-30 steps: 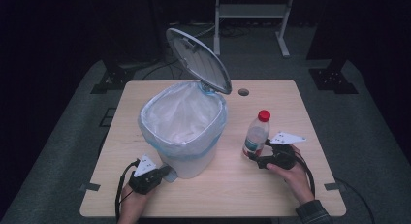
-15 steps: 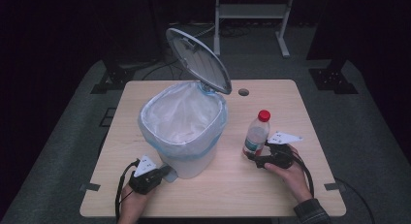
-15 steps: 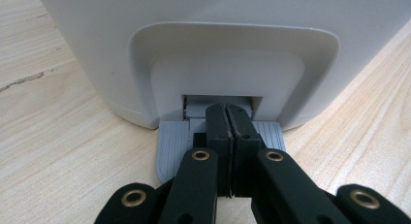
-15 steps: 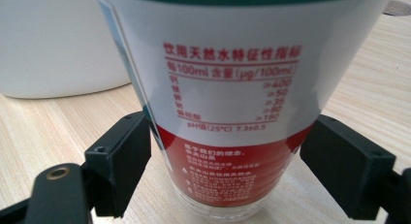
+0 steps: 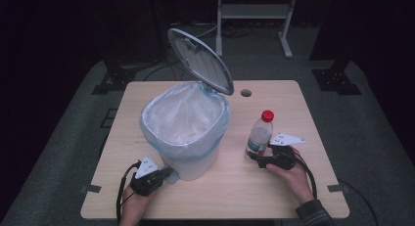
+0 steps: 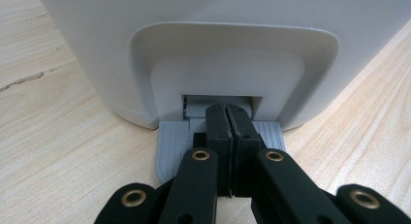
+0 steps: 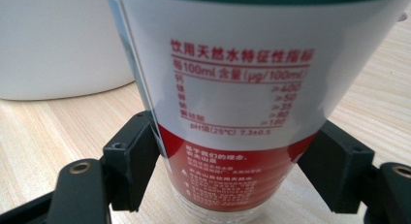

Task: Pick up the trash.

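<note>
A white pedal bin (image 5: 186, 133) lined with a pale bag stands left of centre on the wooden table, its lid (image 5: 198, 59) tilted up. My left gripper (image 5: 164, 173) is at the bin's foot. Its jaws are shut together (image 6: 226, 112) and rest on the grey ribbed pedal (image 6: 169, 146). A clear water bottle (image 5: 259, 135) with a red cap stands upright to the bin's right. My right gripper (image 5: 254, 157) has just been closing. Its pads now press on both sides of the bottle's (image 7: 232, 78) lower label, with the gripper (image 7: 237, 170) level at the bottle's base.
A round cable hole (image 5: 245, 93) is in the table (image 5: 293, 196) behind the bottle. The bin's white wall (image 7: 58, 44) is close on the bottle's left. A metal stand (image 5: 252, 11) stands on the dark floor beyond the table.
The right gripper's jaws have drawn in against the bottle's base. Both hands, the bin and its raised lid stay where they were.
</note>
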A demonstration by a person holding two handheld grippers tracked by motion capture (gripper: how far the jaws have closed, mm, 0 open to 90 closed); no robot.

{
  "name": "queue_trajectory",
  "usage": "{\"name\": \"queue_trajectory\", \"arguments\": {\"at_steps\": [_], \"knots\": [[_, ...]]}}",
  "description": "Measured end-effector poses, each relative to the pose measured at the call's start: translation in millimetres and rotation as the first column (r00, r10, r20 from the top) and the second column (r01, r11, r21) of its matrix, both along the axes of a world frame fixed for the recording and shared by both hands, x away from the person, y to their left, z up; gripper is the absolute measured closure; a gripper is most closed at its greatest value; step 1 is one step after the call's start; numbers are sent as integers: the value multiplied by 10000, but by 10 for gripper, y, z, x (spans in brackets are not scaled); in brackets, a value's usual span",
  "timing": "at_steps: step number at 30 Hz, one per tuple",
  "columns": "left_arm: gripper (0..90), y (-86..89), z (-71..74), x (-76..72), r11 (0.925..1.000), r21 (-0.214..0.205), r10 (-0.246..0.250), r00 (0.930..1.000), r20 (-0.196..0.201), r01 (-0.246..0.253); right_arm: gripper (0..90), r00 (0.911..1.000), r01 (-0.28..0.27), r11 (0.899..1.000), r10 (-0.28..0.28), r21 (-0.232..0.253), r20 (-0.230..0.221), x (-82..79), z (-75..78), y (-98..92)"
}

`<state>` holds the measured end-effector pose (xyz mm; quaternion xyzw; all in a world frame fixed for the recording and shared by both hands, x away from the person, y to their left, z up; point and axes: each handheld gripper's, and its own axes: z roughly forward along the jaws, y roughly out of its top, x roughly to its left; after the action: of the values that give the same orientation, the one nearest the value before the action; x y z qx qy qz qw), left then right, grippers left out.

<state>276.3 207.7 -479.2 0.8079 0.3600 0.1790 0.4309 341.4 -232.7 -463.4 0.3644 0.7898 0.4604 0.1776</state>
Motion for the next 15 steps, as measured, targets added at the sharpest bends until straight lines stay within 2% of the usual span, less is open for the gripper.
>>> {"name": "queue_trajectory", "arguments": {"at_steps": [15], "knots": [[890,3,0,2,10000,-21,-6,10000,-28,6,262,9991,-390,9992,390,-31,-145,-12,23,-1]]}}
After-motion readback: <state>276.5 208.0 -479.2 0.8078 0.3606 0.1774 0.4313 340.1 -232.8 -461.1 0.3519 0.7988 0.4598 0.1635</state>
